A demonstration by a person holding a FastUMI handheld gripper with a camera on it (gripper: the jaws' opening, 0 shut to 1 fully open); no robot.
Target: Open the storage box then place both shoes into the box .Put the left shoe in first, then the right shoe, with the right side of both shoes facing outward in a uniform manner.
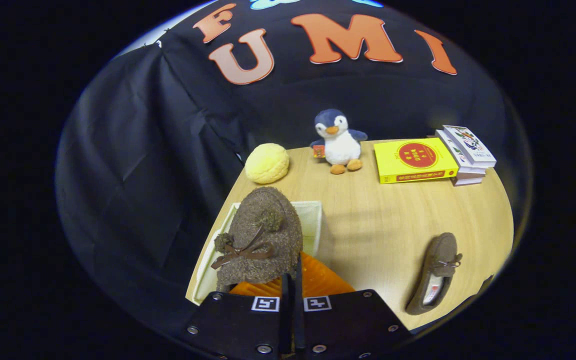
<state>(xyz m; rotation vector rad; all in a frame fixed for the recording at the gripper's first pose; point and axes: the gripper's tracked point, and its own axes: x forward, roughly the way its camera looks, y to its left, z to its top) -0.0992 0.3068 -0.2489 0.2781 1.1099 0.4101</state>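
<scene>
My gripper [292, 282] is shut on the heel edge of a fuzzy brown shoe [263, 235] with a brown bow and pompoms. The shoe hangs toe forward over the open white storage box [314, 220], covering most of the opening. An orange ribbed surface [325, 282] shows just beyond the fingers, under the shoe; I cannot tell whether it belongs to the box or the shoe. The second brown shoe [435, 272] lies on the wooden table [383, 225] to the right of the fingers, with its opening turned up.
At the back of the table stand a yellow round plush [267, 162], a penguin toy [339, 140], a yellow book [413, 160] and a stack of books [468, 152]. The table edge runs close along the box's left side.
</scene>
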